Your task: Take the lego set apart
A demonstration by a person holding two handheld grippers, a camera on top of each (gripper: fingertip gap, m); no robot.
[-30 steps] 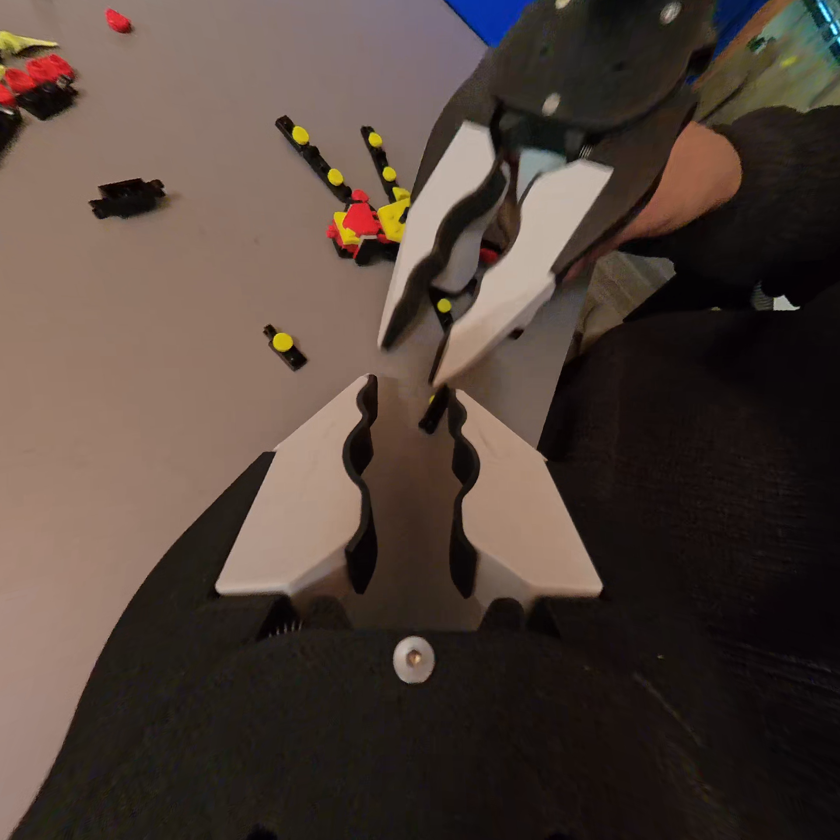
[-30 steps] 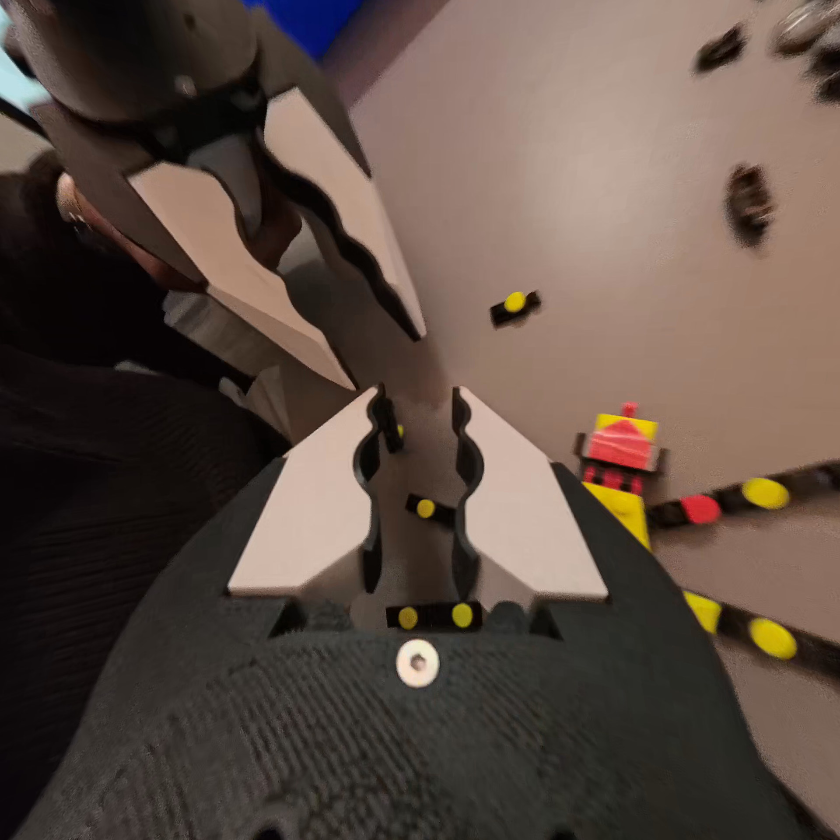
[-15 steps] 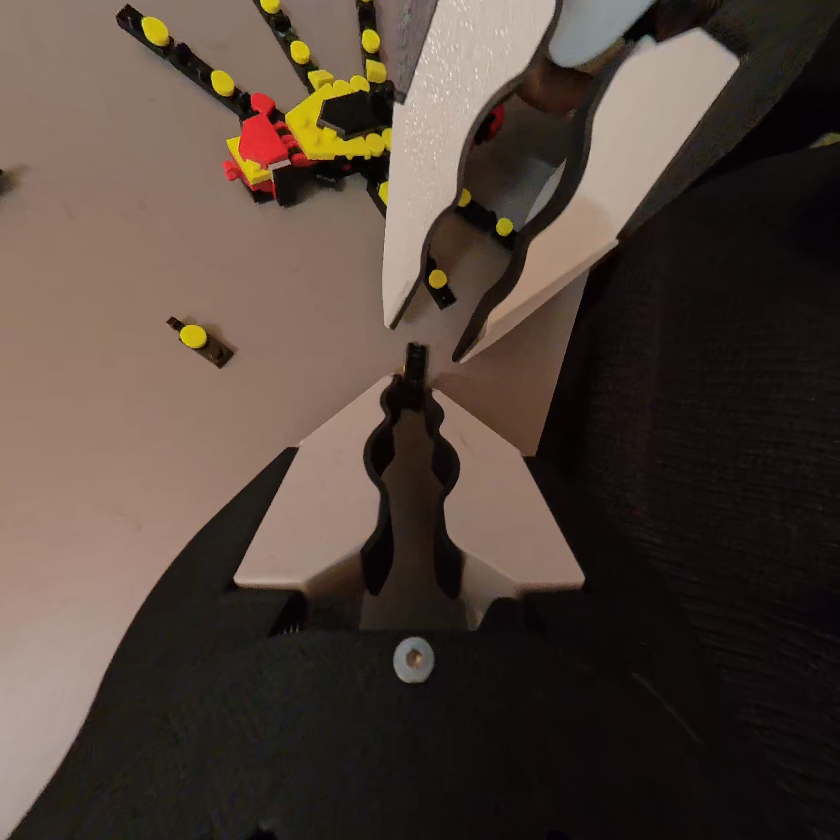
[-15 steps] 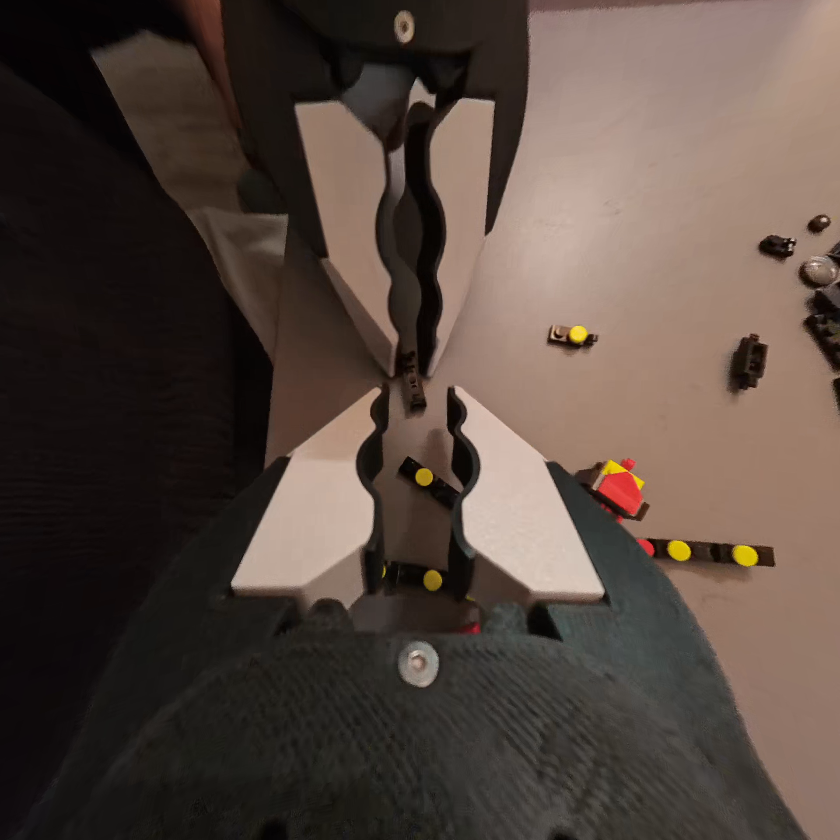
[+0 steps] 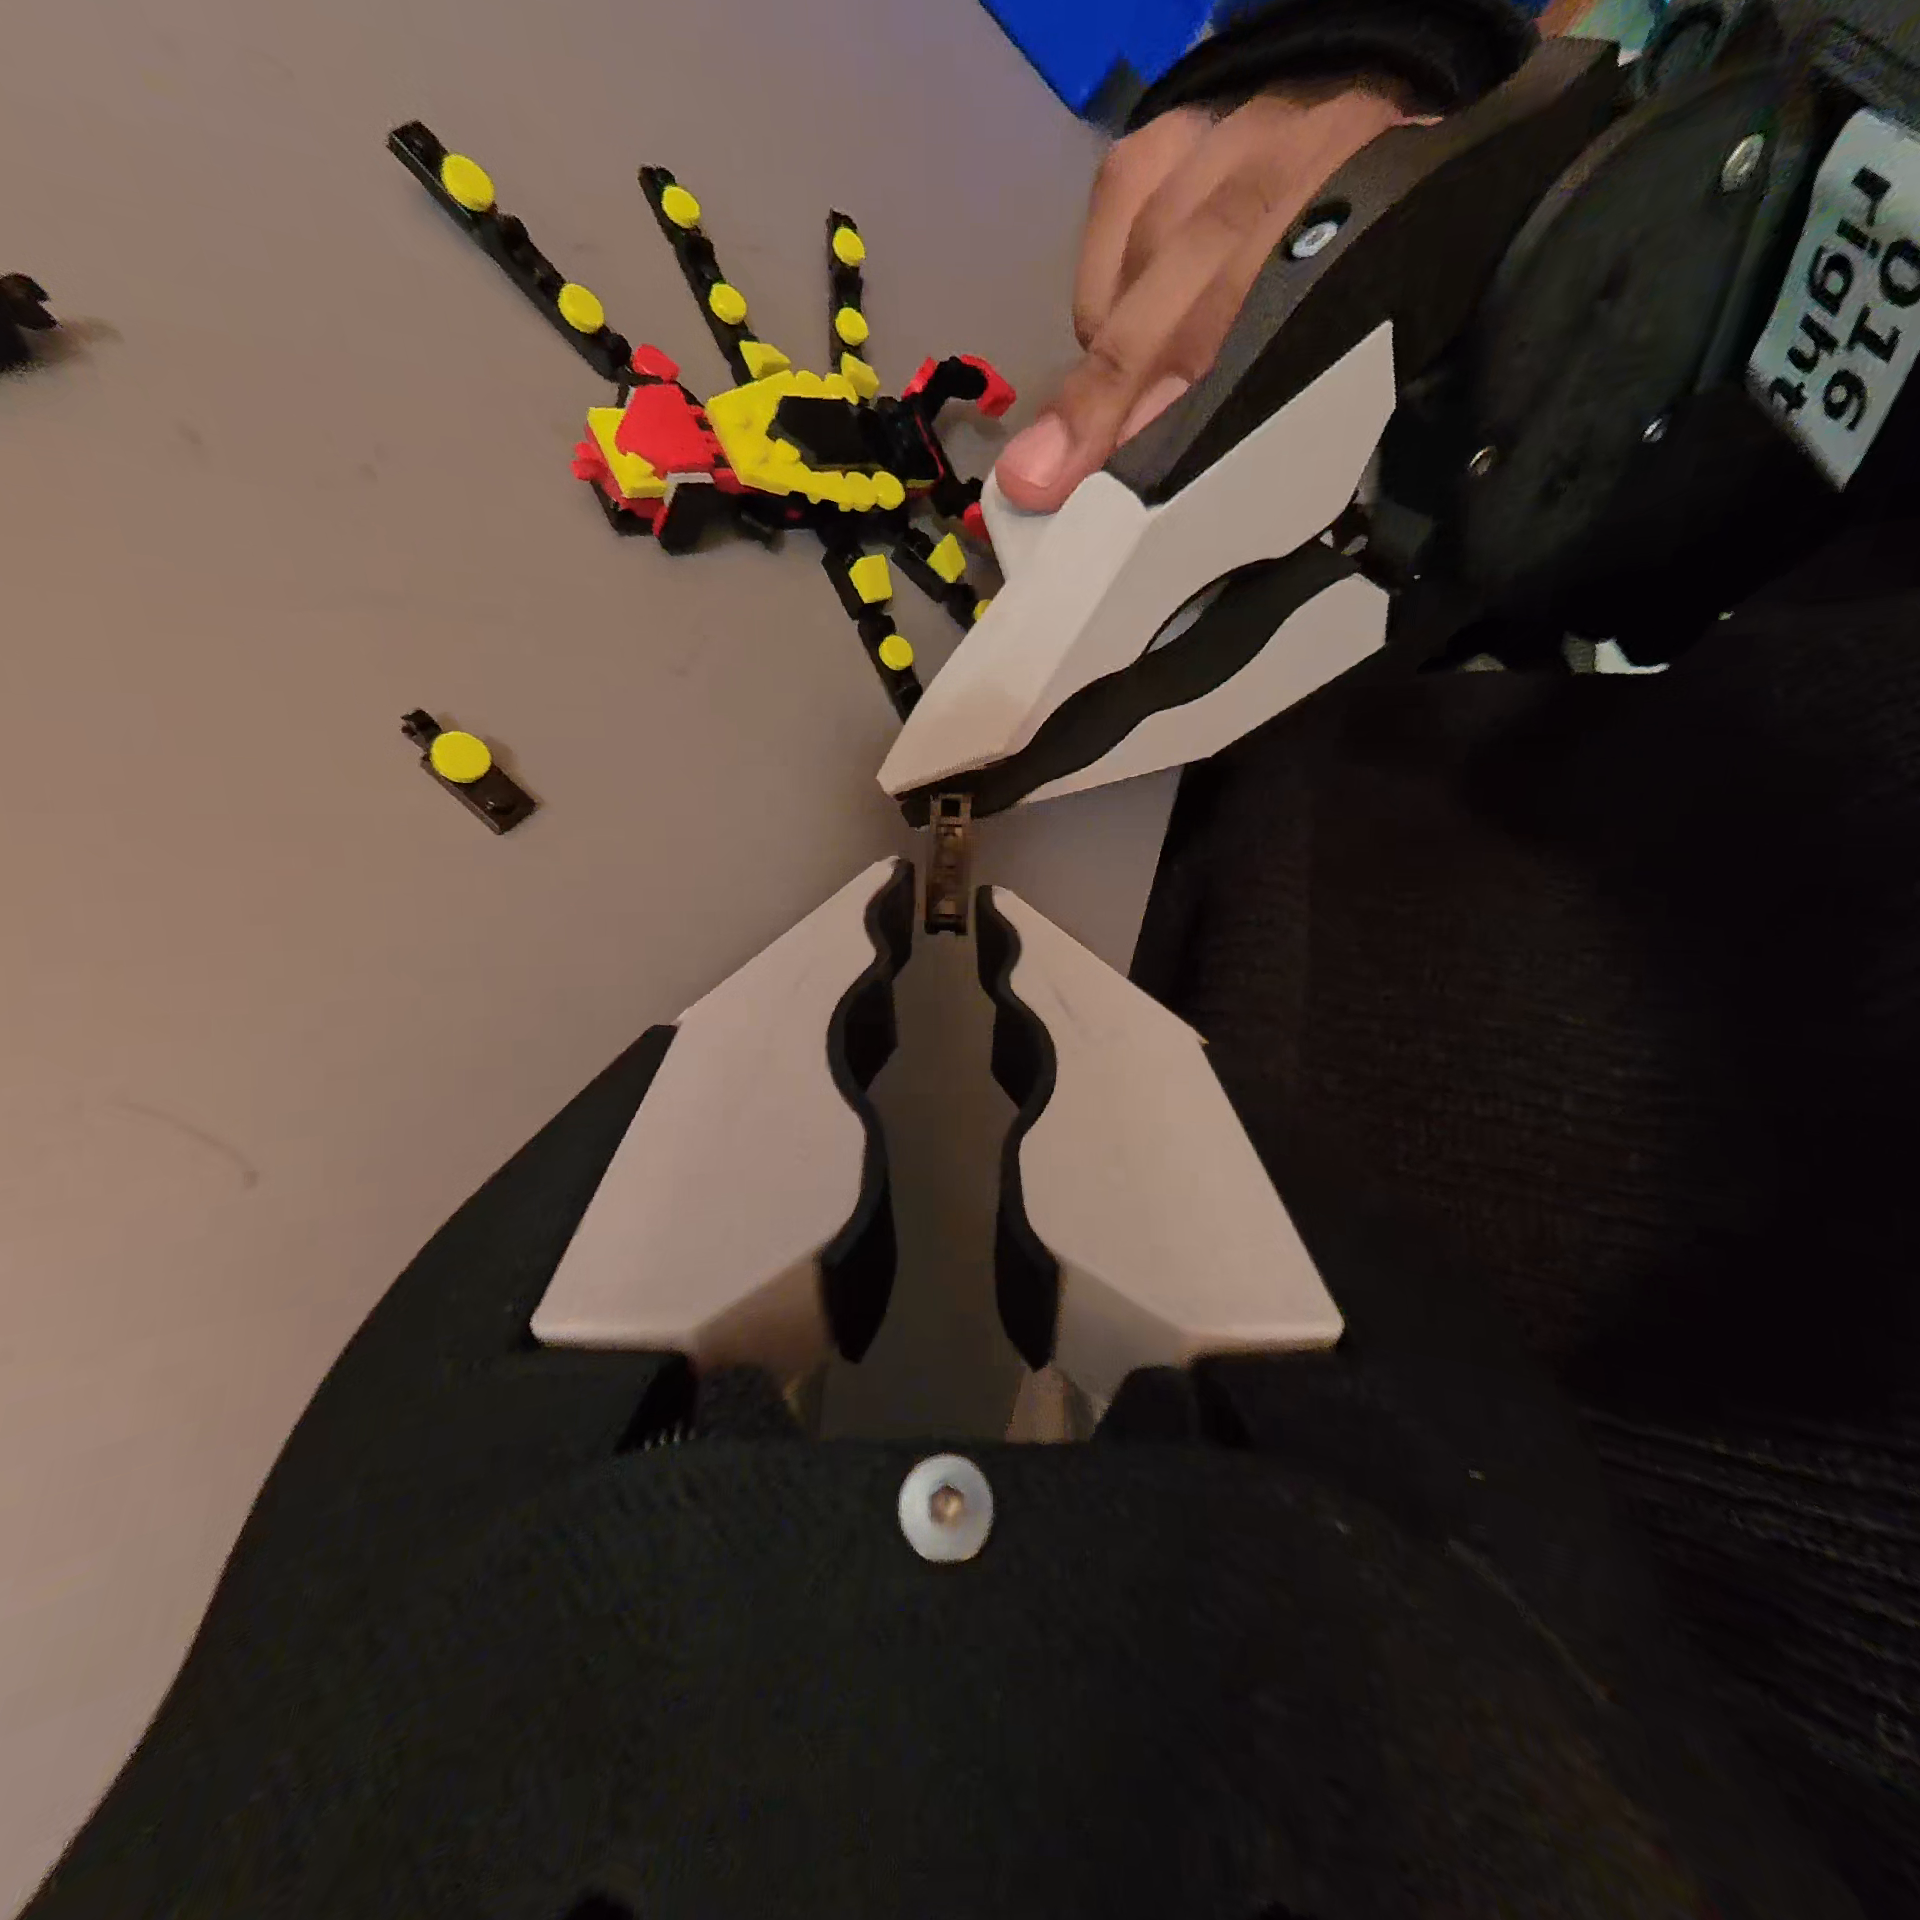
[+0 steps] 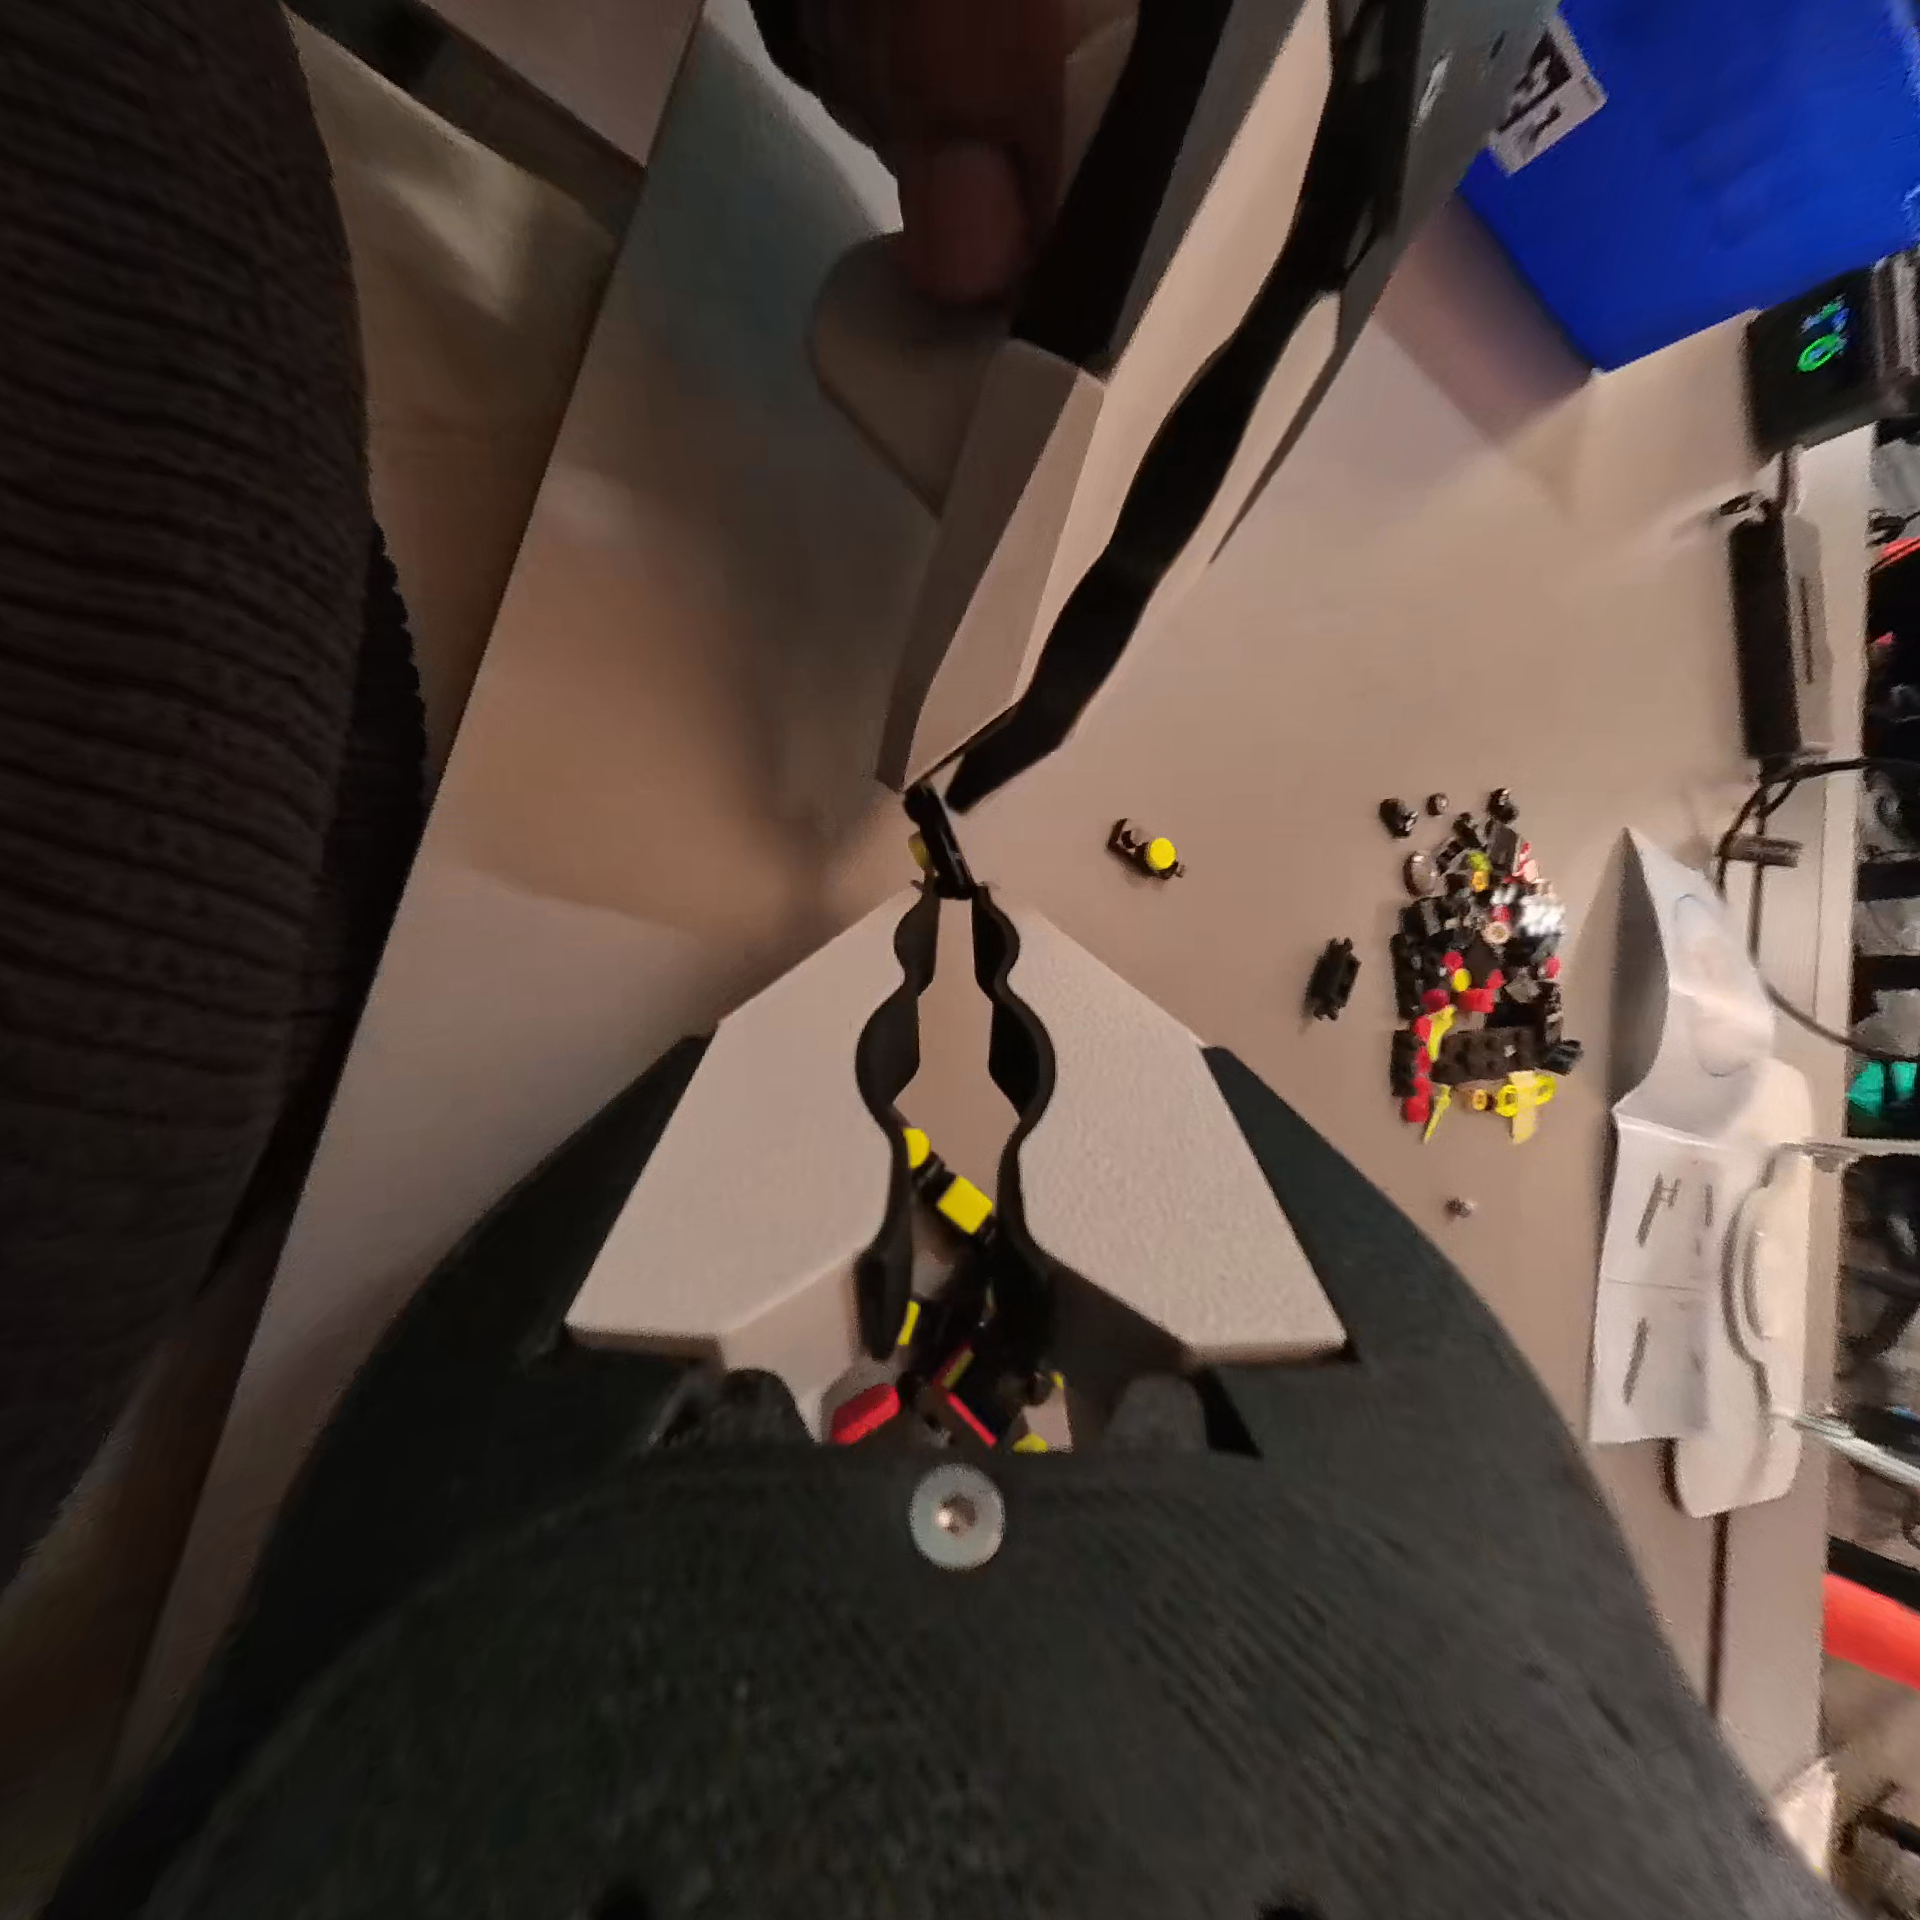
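red, yellow and black lego model [image 5: 790, 447] on grey table [image 5: 260, 987].

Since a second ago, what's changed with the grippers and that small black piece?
Both grippers closed in: the left gripper took the small black piece first, then the right gripper shut on its other end. The piece now spans both tips. The red and yellow model and loose pile stayed on the table.

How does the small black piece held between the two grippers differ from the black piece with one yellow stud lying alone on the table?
The held piece hangs above the table, pinched at both ends; the loose piece lies flat, untouched. The held piece shows hardly any yellow; the loose piece carries a clear yellow stud. Both are small, black and narrow.
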